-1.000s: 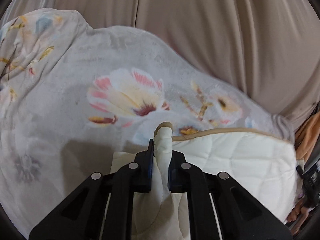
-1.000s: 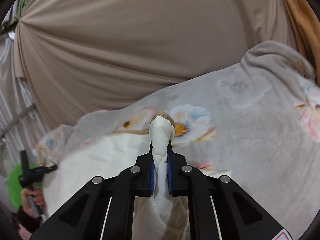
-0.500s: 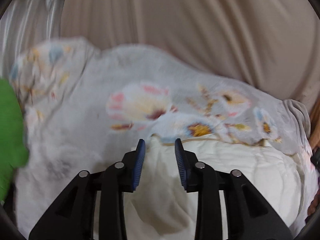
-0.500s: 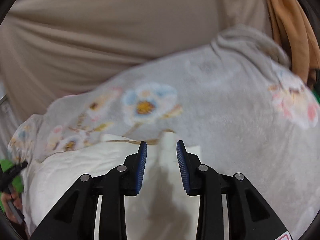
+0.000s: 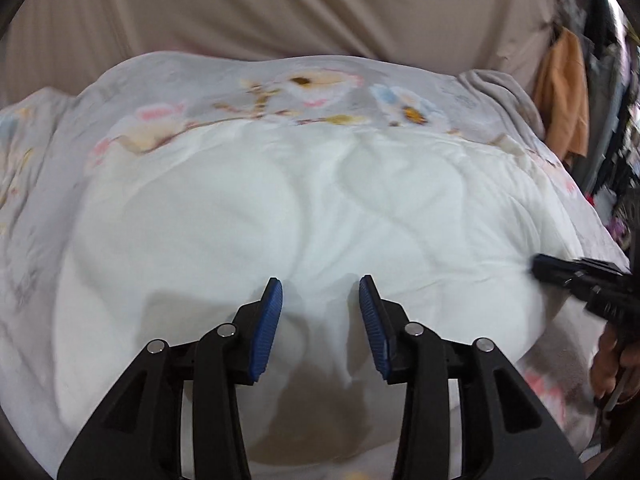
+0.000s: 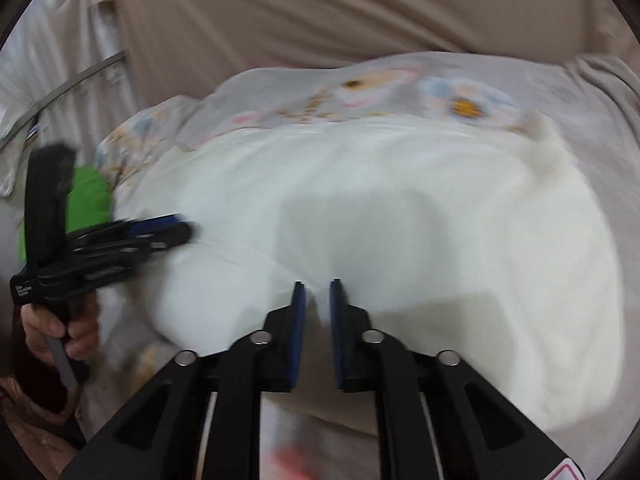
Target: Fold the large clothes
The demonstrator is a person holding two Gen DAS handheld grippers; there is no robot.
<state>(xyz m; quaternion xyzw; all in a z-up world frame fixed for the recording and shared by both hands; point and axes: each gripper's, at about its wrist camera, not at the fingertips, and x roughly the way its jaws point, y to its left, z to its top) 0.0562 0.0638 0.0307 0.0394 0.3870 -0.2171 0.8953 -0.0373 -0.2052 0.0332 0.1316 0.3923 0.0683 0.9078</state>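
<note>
Closest to me, the left tongs (image 5: 320, 293) stand apart, having just been opening, with nothing caught between the blue pads (image 5: 267, 326). The white quilt (image 5: 280, 208) lies directly under them, and a soft ridge of it runs up through the gap without either pad pressing on it.

The right tongs (image 6: 318, 292) have just been closing and are drawn together to a thin slit. A strip of white shows in that slit, but I cannot tell whether it is pinched or simply lies behind. These tongs sit at the quilt's near edge. In the right wrist view, off to the left, a hand (image 6: 60, 328) grips the handle of the other tool, whose tips are over the quilt's left side.

The quilt itself is spread wide and puffy in front of both tools. It is cream-white and stitched in curved lines, with shallow creases fanning out from the near middle. One corner stands up in a small peak at the far right in the right wrist view.

It rests on a grey floral blanket (image 5: 312, 80), which shows all round its far edge. Beyond hangs a beige curtain (image 5: 280, 8), with an orange cloth (image 5: 564, 92) at the right.
</note>
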